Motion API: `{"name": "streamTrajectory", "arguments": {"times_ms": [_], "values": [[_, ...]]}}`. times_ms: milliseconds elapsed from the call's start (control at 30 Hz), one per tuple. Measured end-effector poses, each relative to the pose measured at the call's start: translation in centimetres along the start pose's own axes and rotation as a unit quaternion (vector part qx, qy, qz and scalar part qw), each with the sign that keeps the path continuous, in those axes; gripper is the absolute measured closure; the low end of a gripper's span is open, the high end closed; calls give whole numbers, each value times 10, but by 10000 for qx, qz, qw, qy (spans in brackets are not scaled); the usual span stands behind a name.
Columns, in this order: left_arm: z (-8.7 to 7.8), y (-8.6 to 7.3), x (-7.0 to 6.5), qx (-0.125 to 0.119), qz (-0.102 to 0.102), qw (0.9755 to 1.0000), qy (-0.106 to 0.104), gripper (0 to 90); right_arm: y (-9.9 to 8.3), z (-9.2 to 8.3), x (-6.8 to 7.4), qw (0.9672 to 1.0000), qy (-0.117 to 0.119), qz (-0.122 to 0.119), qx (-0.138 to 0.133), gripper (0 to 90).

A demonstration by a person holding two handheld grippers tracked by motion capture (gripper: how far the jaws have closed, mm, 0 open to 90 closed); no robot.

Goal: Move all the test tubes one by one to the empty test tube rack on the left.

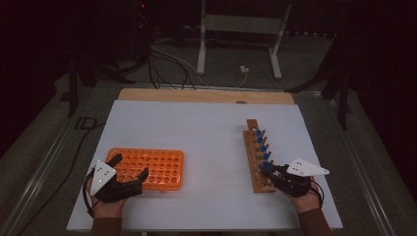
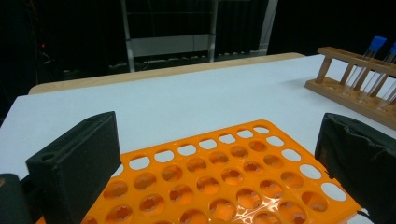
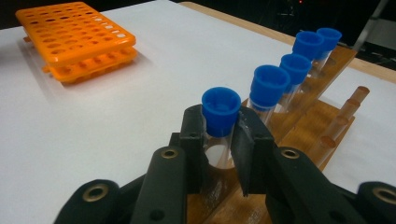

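A white surface (image 1: 206, 142) carries everything here, laid over a wooden board whose edge shows along the far side. On its left part lies the orange rack (image 1: 147, 168), a flat tray of many round holes, two plates stacked one over the other. On the right part stands the wooden rack (image 1: 256, 156), a long narrow stand running away from the person, with a row of blue-capped tubes standing upright in it and bare wooden pegs along one side.

The left gripper (image 1: 129, 167) rests at the near left corner of the orange rack, held in the person's left hand; its jaws are spread wide, one on either side of the rack's near end, and in the left gripper view there is clear space between each black pad and the orange plastic.

The right gripper (image 1: 268, 169) sits at the near end of the wooden rack. Its jaws are pinching the nearest tube (image 3: 219, 122) just under its blue cap (image 3: 221, 109), both pads pressed against the clear glass. That tube stands upright in its hole in the rack, closest to the person.
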State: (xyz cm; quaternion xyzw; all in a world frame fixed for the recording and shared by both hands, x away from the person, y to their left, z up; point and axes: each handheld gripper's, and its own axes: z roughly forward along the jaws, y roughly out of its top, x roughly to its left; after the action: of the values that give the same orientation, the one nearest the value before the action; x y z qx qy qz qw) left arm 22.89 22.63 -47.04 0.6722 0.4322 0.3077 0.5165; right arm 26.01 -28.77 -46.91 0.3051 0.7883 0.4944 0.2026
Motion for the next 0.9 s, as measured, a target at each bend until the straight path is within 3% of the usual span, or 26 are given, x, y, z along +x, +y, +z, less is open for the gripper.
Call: {"name": "streamTrajectory", "arguments": {"times_ms": [400,900], "values": [[0,0,-1,-16,-11,10000,-11,8,2,3,0,9999,-81,42,62,770],[1,0,-2,51,38,10000,-64,8,17,-13,-4,9997,-83,128,-176,772]]}}
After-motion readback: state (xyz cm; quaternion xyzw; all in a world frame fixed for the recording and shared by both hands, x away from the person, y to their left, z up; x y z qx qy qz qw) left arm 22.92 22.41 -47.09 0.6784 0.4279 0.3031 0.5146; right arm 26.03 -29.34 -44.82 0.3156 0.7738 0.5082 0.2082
